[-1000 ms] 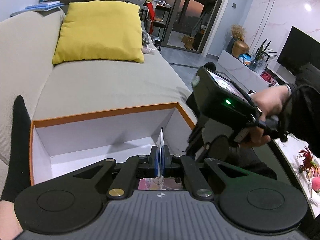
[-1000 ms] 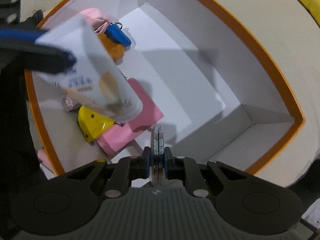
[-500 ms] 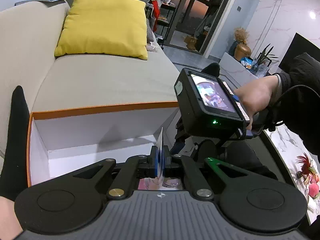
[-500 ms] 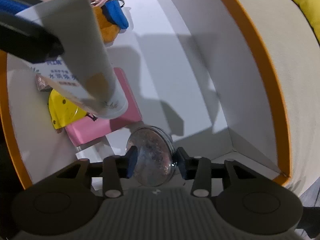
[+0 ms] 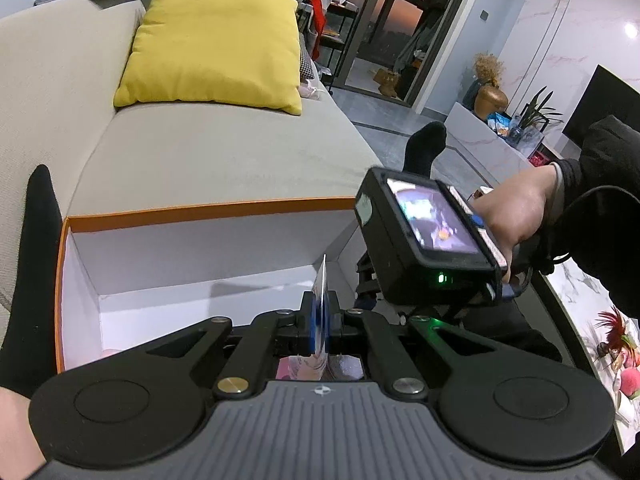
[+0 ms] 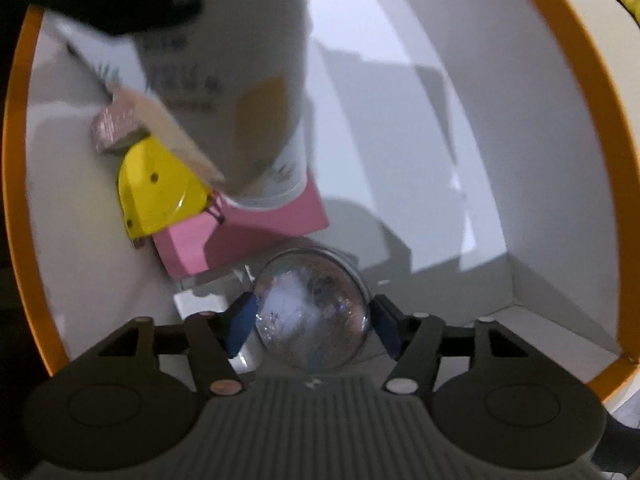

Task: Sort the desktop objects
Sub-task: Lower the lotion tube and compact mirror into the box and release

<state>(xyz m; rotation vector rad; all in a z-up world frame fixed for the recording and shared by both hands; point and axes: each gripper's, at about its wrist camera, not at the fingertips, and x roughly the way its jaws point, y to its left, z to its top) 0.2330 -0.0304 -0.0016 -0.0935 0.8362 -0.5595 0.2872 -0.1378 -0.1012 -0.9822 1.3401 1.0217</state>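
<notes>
A white box with an orange rim (image 5: 200, 210) sits on the sofa. My left gripper (image 5: 319, 316) is shut on the flat end of a white tube (image 5: 321, 280), held over the box; the tube's body hangs in the right wrist view (image 6: 248, 92). My right gripper (image 6: 312, 320) is open inside the box (image 6: 560, 80), its fingers standing either side of a round clear disc (image 6: 312, 312) that lies flat on the box floor. A pink block (image 6: 248, 228) and a yellow case (image 6: 160, 192) lie in the box.
A yellow cushion (image 5: 212, 44) lies on the grey sofa (image 5: 224, 152) behind the box. The right hand and its gripper body (image 5: 432, 244) hang over the box's right end. A small pink wrapped item (image 6: 116, 128) lies by the yellow case.
My right gripper opened and let go of the disc, which now lies flat. The right gripper dropped lower into the box. The tube in my left gripper moved further over the box.
</notes>
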